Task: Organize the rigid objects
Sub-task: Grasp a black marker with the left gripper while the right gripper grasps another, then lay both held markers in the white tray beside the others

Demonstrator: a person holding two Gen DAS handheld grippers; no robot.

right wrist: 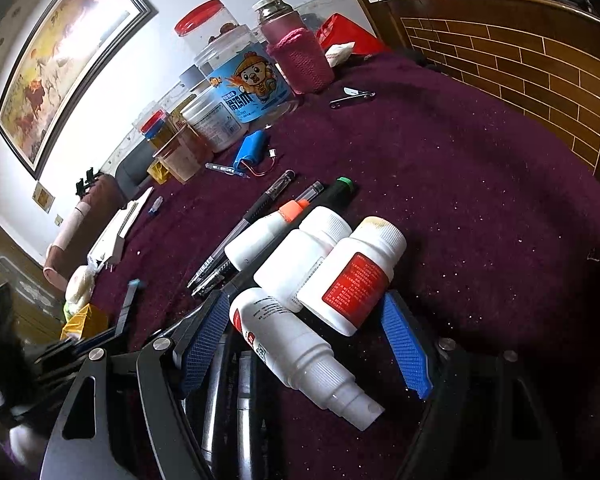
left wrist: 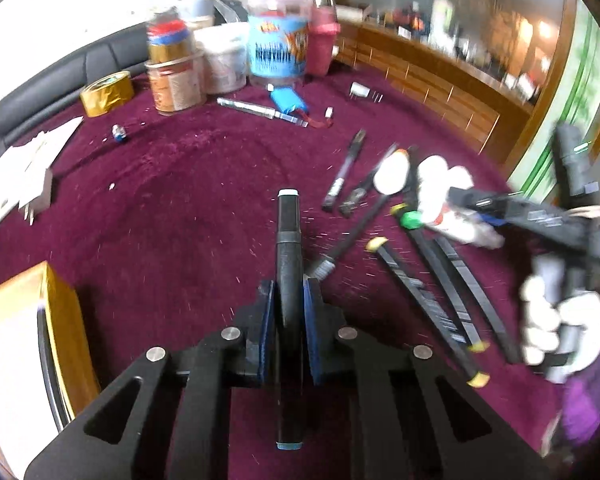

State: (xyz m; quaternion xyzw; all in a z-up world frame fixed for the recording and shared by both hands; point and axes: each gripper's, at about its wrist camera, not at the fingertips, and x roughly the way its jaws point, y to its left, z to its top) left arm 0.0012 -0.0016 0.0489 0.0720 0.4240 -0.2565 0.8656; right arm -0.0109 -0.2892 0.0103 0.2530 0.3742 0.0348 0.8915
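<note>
Clamped upright between the blue pads of the left tool (left wrist: 289, 312), a black marker (left wrist: 288, 264) with a pale cap, held above the maroon surface (left wrist: 172, 200). Just right of it, a crowded fan of black pens (left wrist: 432, 280) and markers with yellow ends, blocking that side. Spread wide around a cluster of white bottles (right wrist: 324, 264), the right tool (right wrist: 312, 344), gripping nothing; red-labelled bottle (right wrist: 360, 280) lying against the right pad, spray bottle (right wrist: 300, 352) between the pads. Beyond, more pens (right wrist: 256, 208), a blue battery pack (right wrist: 248, 148), and jars (right wrist: 236, 76) along the back edge. Gold tape roll (left wrist: 106, 92) far left.
</note>
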